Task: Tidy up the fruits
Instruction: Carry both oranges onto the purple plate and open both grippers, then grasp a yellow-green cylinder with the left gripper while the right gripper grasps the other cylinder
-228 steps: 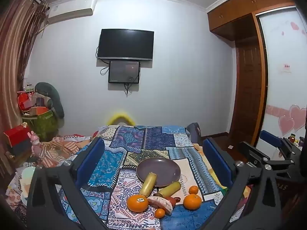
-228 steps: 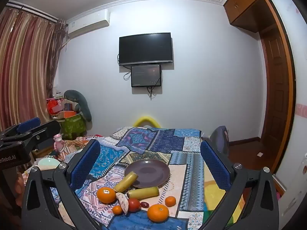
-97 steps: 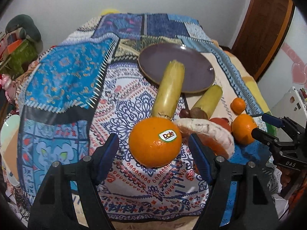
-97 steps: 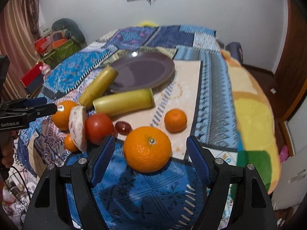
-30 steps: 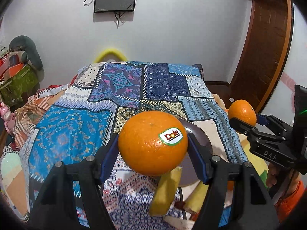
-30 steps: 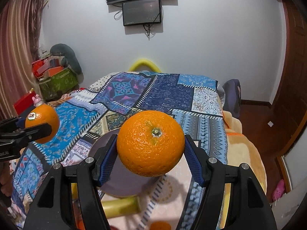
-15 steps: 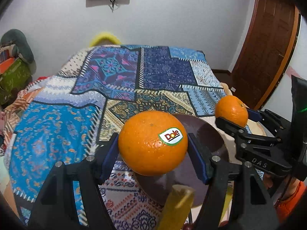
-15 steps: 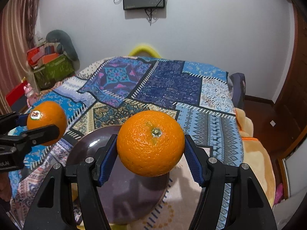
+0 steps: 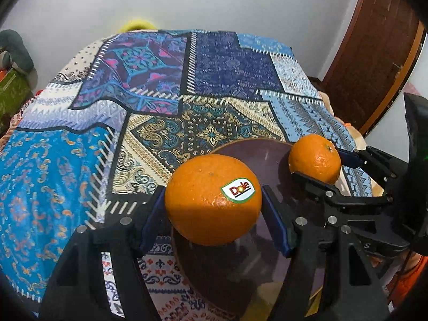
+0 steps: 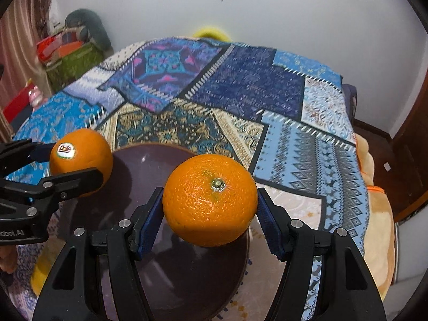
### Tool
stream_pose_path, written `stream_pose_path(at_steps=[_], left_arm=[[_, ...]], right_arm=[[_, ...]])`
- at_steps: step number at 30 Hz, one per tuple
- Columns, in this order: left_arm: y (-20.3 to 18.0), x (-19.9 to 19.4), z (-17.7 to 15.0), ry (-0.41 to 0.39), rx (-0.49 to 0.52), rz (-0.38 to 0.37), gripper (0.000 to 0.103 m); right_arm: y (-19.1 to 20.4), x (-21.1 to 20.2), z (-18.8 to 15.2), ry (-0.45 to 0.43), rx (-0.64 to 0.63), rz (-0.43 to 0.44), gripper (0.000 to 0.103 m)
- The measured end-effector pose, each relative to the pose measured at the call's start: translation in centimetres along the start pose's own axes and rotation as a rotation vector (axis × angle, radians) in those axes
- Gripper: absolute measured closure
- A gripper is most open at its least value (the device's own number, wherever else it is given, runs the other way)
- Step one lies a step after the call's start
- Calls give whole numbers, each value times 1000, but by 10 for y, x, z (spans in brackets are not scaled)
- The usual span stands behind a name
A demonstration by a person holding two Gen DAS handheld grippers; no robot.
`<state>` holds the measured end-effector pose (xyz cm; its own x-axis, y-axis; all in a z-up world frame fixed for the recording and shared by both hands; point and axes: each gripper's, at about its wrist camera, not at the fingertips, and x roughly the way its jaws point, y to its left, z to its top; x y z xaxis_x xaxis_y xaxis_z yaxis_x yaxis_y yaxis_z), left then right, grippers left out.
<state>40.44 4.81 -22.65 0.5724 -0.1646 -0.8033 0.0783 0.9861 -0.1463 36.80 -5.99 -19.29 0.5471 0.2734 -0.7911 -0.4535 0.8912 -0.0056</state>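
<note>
My left gripper (image 9: 214, 208) is shut on a large orange with a Dole sticker (image 9: 211, 200) and holds it above the left part of the dark purple plate (image 9: 256, 157). My right gripper (image 10: 210, 203) is shut on a plain orange (image 10: 210, 200) above the right part of the same plate (image 10: 149, 165). The Dole orange also shows at the left in the right wrist view (image 10: 81, 157). The plain orange also shows at the right in the left wrist view (image 9: 314, 157). The other fruits are hidden below the grippers.
The plate lies on a bed with a patchwork blue patterned cover (image 10: 240, 85). A green box with clutter (image 10: 72, 61) stands at the far left. A brown wooden door (image 9: 379, 50) is at the right. A white wall is behind the bed.
Both grippers have moved forward and tilted down with their oranges. They now hang over the plate, closer to it than half a second ago.
</note>
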Motion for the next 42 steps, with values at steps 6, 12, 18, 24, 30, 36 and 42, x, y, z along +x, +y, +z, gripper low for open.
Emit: stream_pose_path(at_steps=[6, 12, 18, 24, 30, 36, 42], left_arm=[[-8, 9, -2, 14, 33, 26, 34], [-8, 6, -4, 33, 31, 15, 34], [-9, -13, -7, 13, 13, 18, 34], [-8, -55, -9, -45, 2, 34, 33], [-6, -86, -22, -58, -15, 50, 33], [-7, -107, -49, -43, -20, 57, 33], [-7, -109, -82, 5, -34, 35, 33]], right_arm=[[3, 4, 0, 10, -18, 12, 39], [4, 3, -2, 18, -22, 16, 38], [10, -5, -8, 30, -39, 17, 37], [5, -37, -12, -9, -9, 12, 34], [7, -75, -22, -50, 16, 20, 32], [16, -104, -40, -82, 26, 16, 26], [32, -119, -69, -69, 40, 33, 26]])
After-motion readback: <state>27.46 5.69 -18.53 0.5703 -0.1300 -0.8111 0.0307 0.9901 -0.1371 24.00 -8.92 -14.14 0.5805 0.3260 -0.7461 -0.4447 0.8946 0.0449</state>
